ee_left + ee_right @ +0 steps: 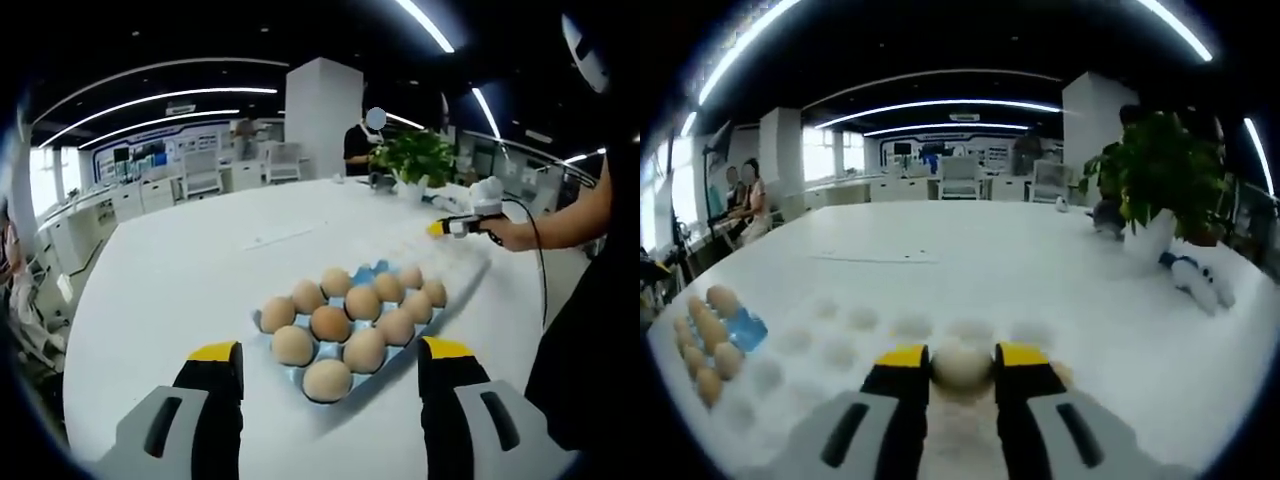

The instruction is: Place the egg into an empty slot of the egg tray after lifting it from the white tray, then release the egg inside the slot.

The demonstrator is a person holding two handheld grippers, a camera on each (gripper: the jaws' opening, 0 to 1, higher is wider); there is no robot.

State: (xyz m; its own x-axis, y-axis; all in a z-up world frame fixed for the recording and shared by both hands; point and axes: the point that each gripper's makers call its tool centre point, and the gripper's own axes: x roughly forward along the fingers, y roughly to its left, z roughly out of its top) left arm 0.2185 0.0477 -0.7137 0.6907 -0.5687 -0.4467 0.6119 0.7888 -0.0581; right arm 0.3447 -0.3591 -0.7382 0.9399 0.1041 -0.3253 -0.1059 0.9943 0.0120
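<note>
Now my right tool (960,362) sits clamped on an egg (960,366) at lower centre, over the white tray (840,335); my left tool (330,350) is spread apart below the blue egg tray (372,270).

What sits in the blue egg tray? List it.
Brown eggs fill most slots of the blue egg tray; one far slot shows bare blue. The slot bottoms beneath the eggs are covered.
</note>
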